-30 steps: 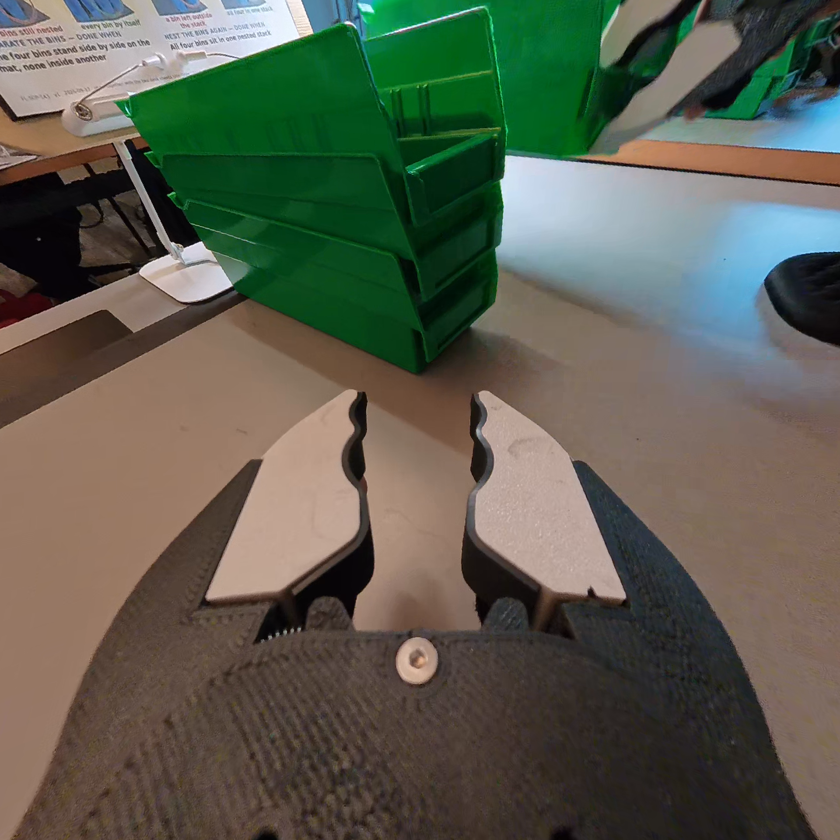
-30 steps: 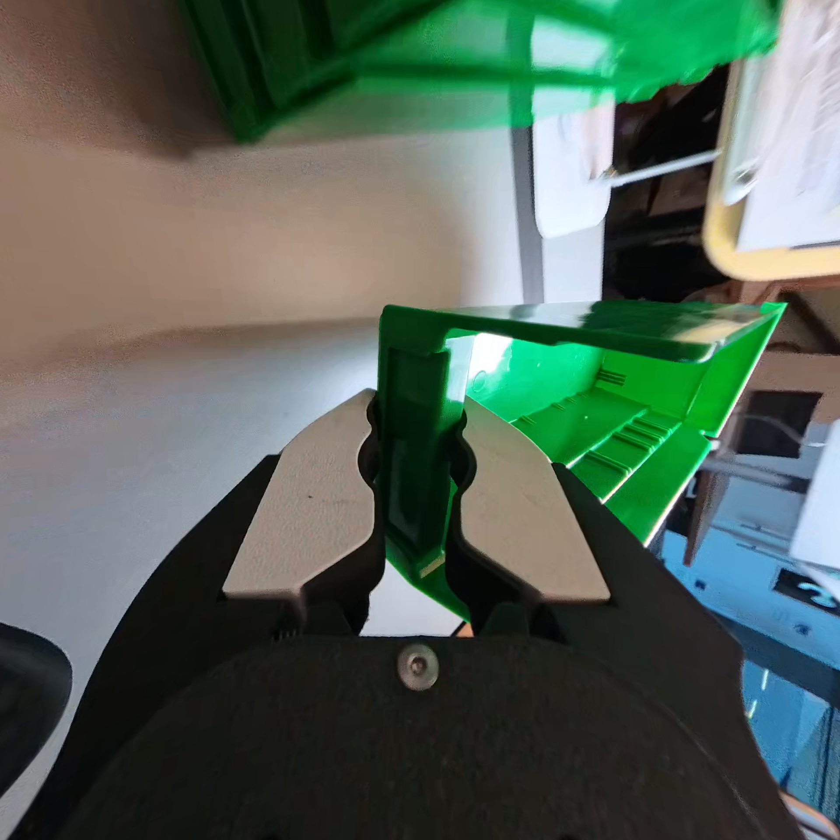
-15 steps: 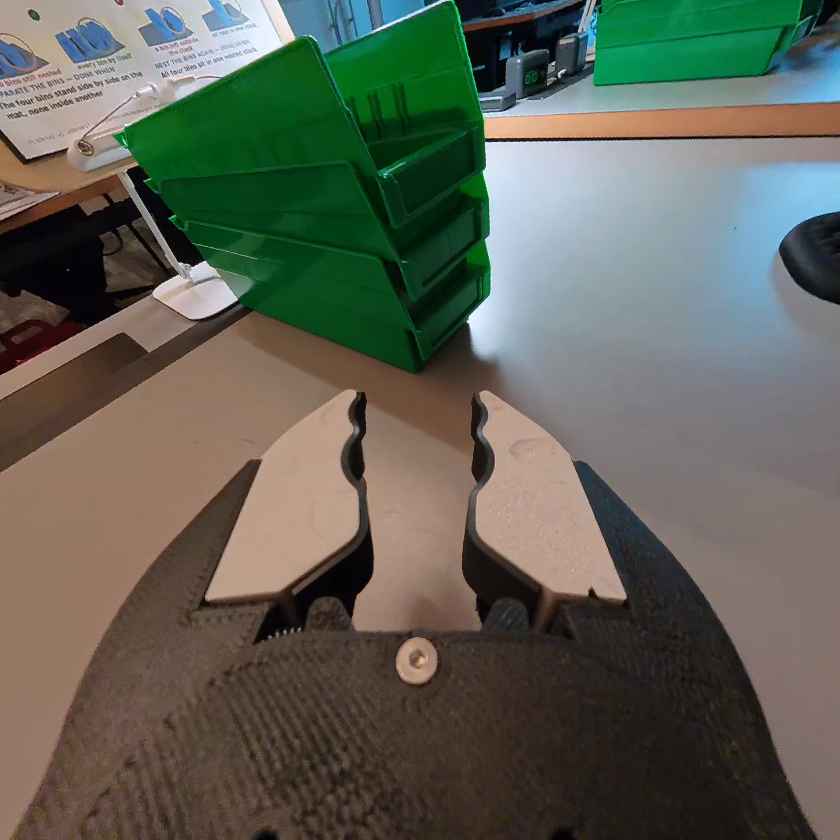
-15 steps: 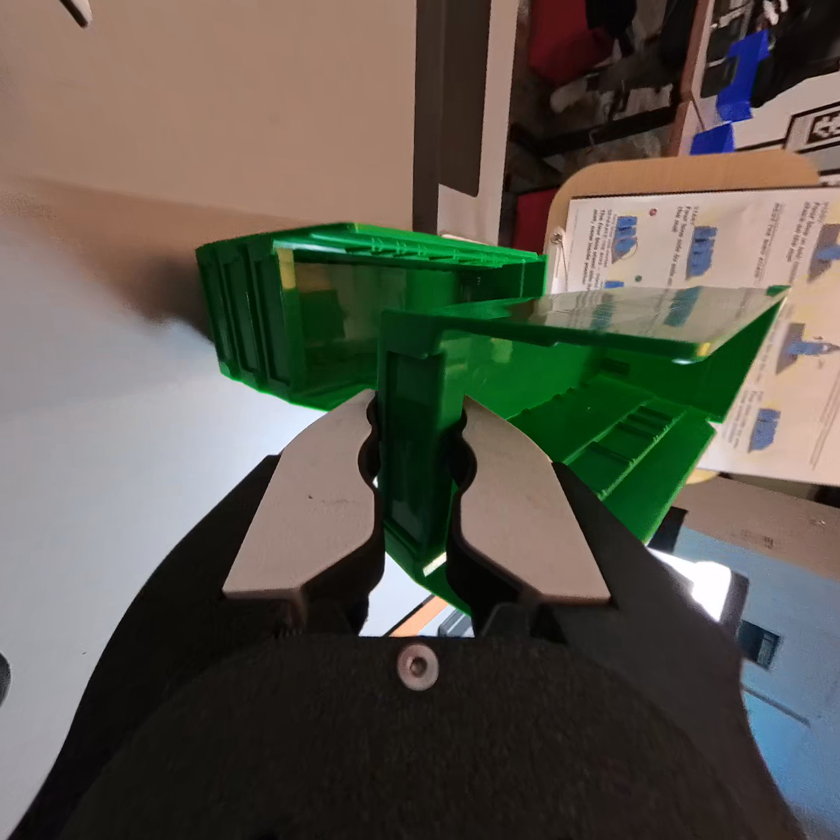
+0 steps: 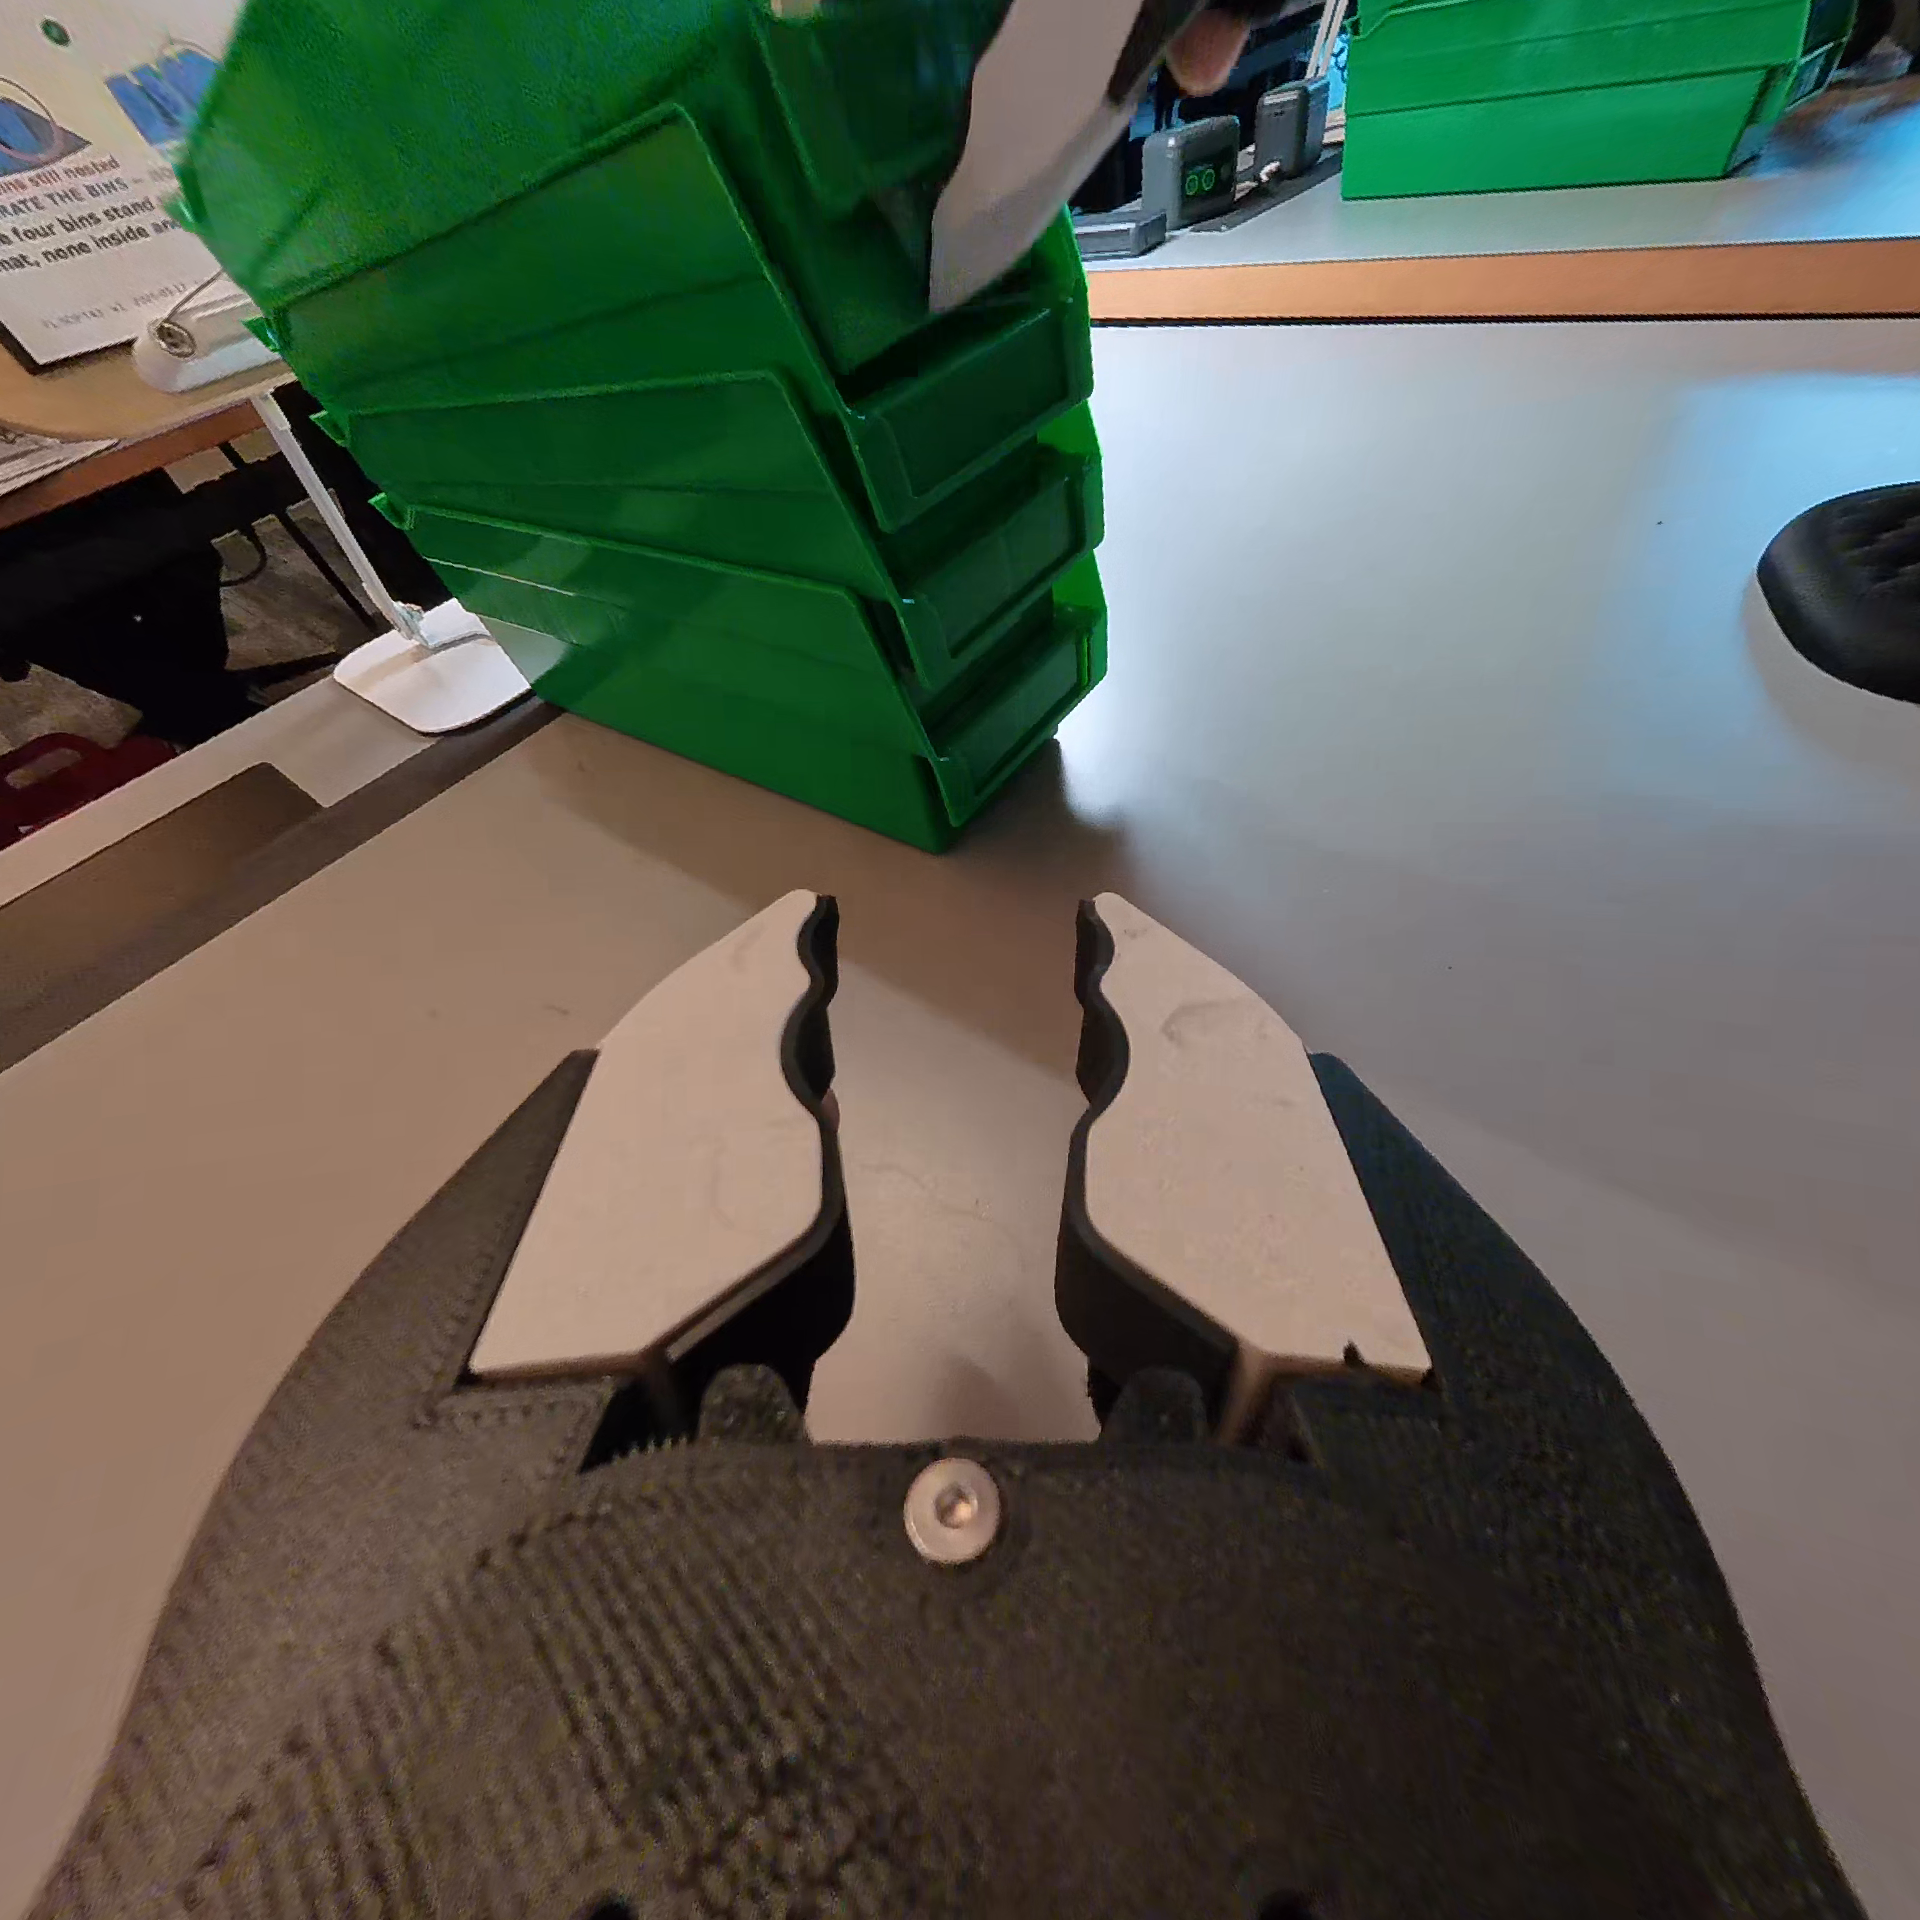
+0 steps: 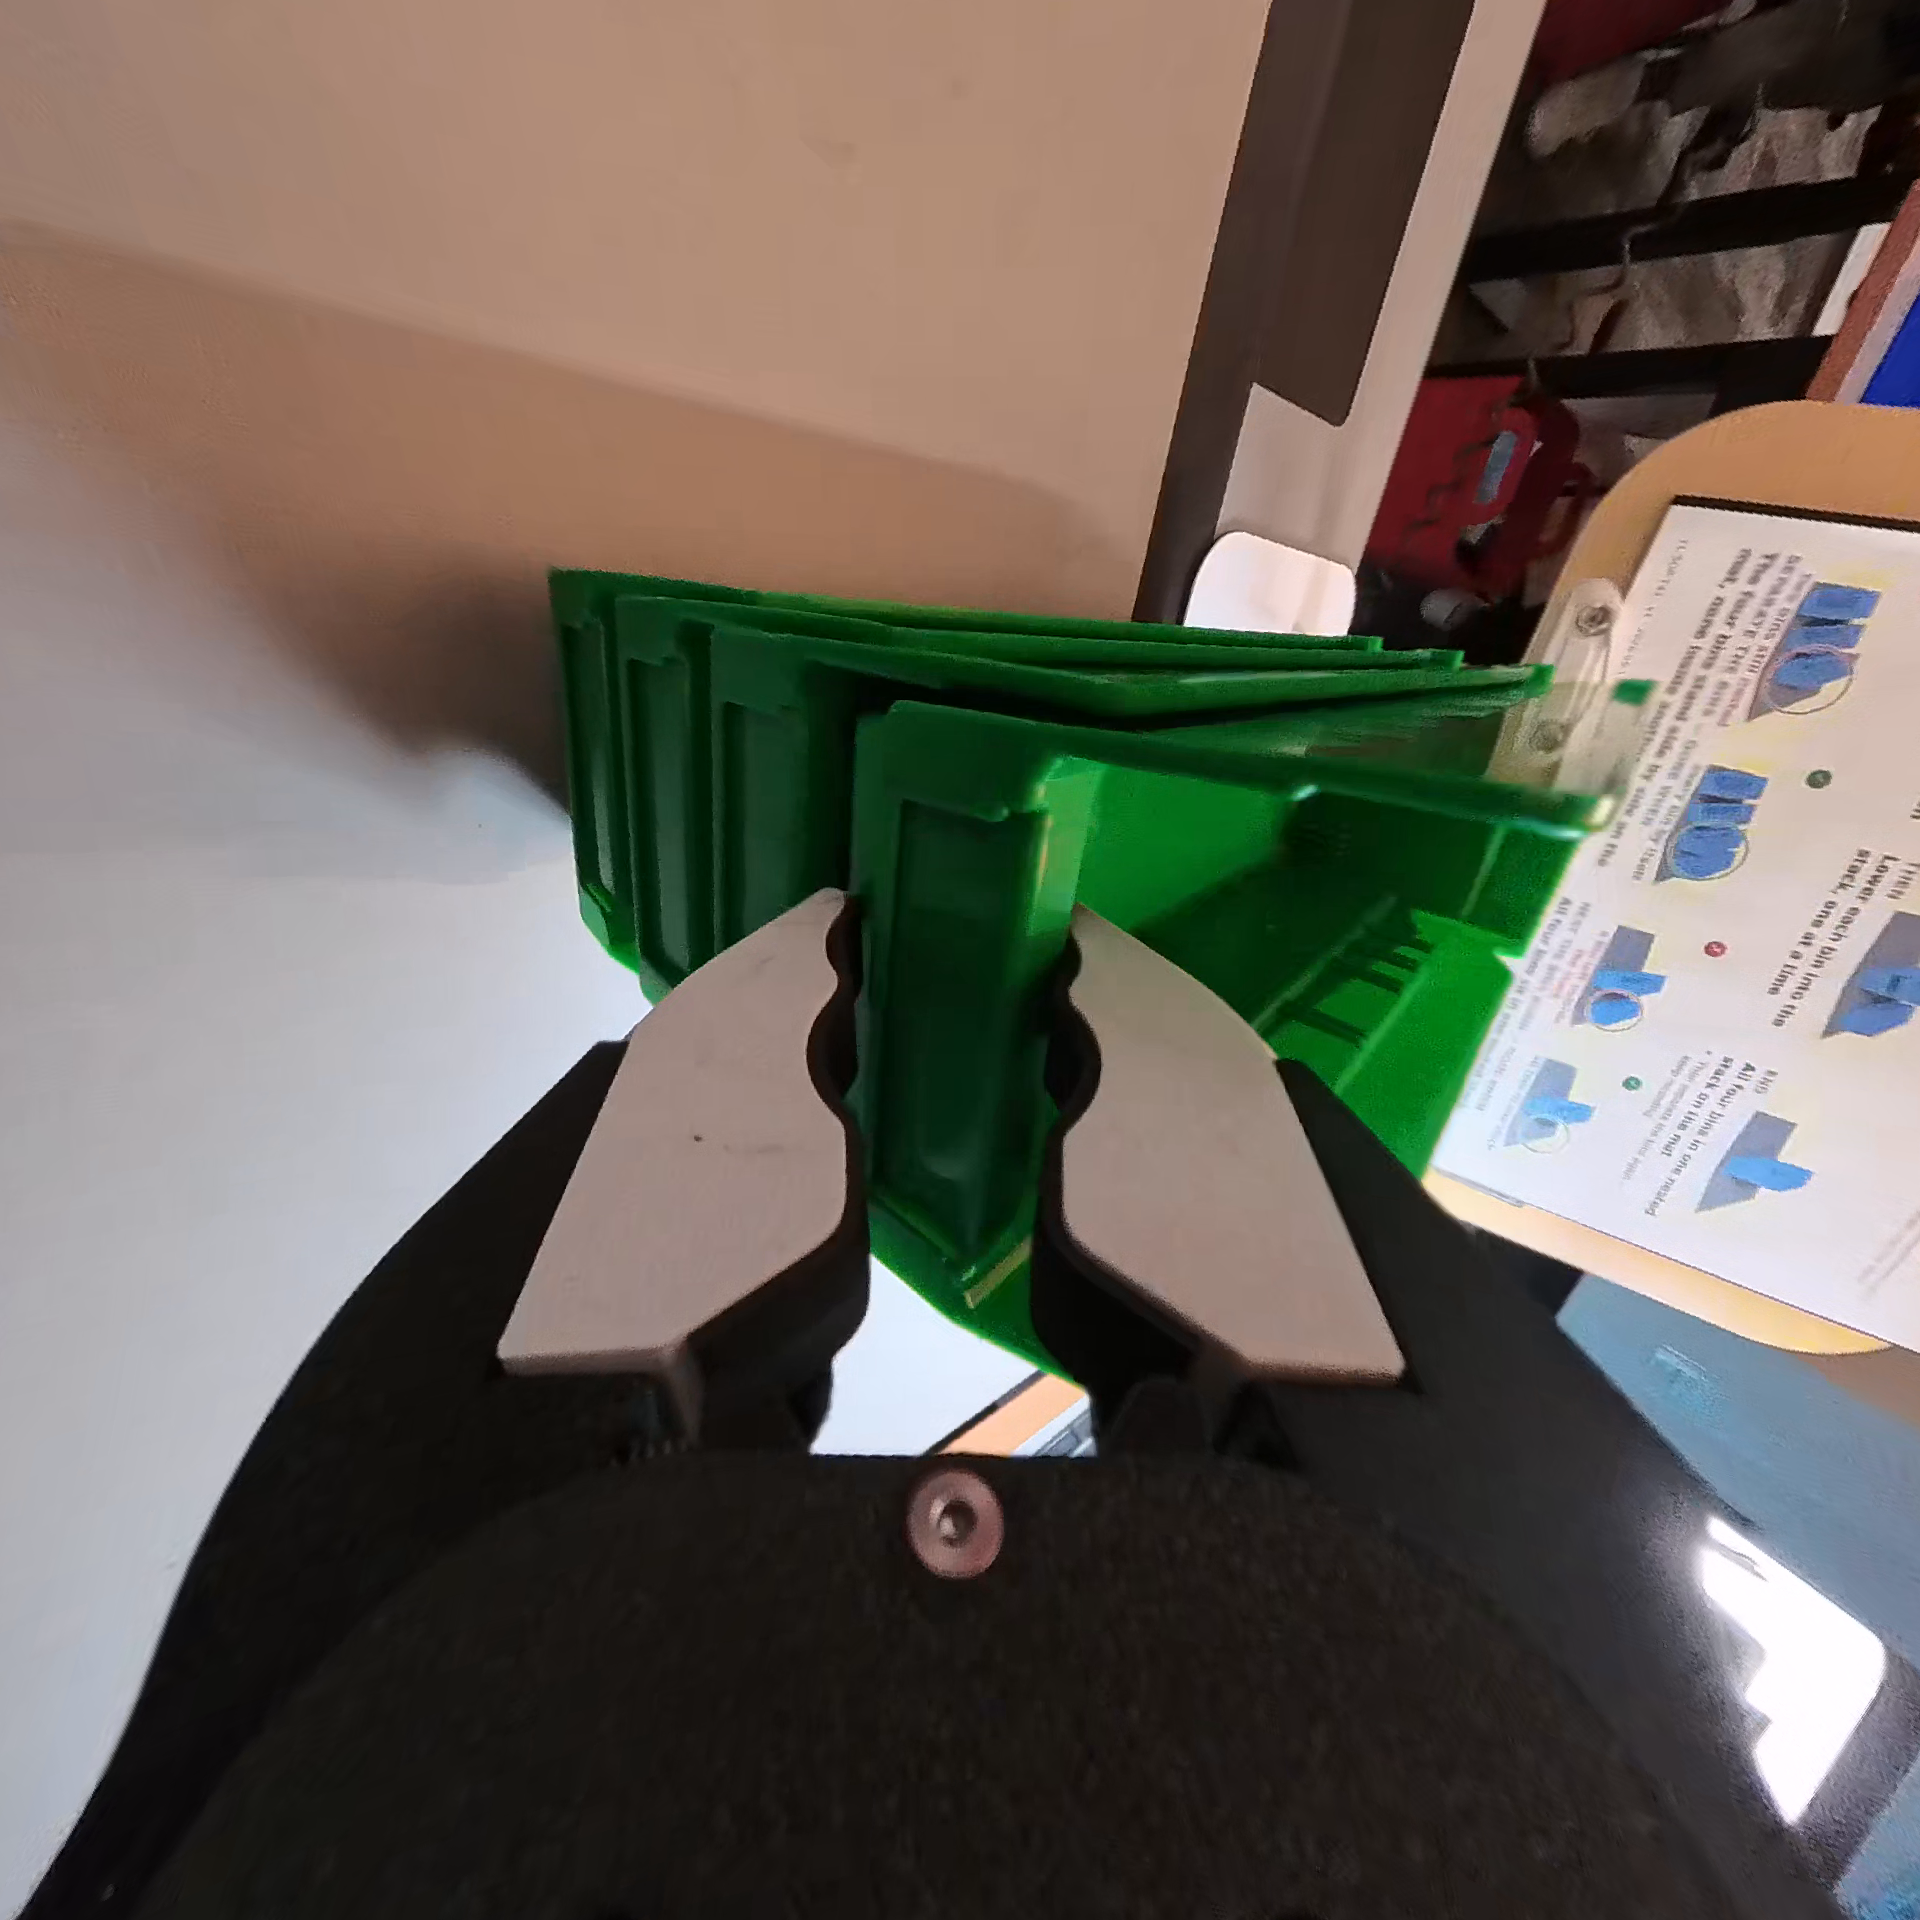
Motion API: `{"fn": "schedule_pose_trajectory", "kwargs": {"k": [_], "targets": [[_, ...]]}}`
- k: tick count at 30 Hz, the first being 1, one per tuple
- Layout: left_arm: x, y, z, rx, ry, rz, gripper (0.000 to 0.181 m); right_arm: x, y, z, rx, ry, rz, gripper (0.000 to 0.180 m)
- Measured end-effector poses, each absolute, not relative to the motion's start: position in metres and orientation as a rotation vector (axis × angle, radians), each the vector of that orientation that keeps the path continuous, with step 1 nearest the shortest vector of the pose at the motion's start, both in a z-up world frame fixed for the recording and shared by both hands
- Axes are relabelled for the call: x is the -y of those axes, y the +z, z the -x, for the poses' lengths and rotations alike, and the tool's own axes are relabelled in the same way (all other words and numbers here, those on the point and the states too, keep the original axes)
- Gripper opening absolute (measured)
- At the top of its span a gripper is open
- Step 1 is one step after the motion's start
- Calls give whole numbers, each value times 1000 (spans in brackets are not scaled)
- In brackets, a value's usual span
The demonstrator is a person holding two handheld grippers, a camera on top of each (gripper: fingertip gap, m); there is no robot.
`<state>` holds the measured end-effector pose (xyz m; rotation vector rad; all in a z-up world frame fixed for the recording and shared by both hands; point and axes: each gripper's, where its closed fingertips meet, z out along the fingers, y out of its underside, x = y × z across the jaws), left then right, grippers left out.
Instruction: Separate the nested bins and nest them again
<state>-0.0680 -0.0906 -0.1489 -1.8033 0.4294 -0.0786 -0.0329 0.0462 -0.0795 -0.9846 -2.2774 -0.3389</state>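
Note:
A stack of nested green bins [image 5: 727, 582] stands on the grey table ahead of my left gripper [image 5: 951, 914], which is open and empty, low over the table a short way in front of the stack. My right gripper [image 6: 956, 935] is shut on the front lip of a green bin [image 6: 1195, 894] and holds it into the top of the stack [image 6: 665, 769]. In the left wrist view the held top bin [image 5: 499, 114] is blurred, with the right gripper's finger [image 5: 1018, 187] at its front edge.
A white lamp base [image 5: 431, 670] and an instruction sheet [image 5: 73, 208] sit behind the stack on the left. More green bins [image 5: 1558, 104] stand on a far table. A black rounded object [image 5: 1849, 592] lies at the table's right edge. About 15 cm separates my left fingertips from my right.
My right gripper has carried its bin down and onto the stack, so the stack has gained a top bin. The left gripper has barely moved.

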Motion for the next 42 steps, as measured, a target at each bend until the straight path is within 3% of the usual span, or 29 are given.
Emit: {"fn": "schedule_pose_trajectory", "kwargs": {"k": [6,19,33,42], "targets": [[91,-150,68,-429,-82,1806,44,-36,-71,33,2239,-276,952,42],[90,-150,68,-426,-83,1806,44,1,-19,-23,1809,238,1075,40],[87,-160,67,-425,-89,1834,43,-19,-147,-95,1486,574,1362,49],[86,-166,65,-456,-85,1843,40,-15,-171,-91,1402,701,1286,45]]}}
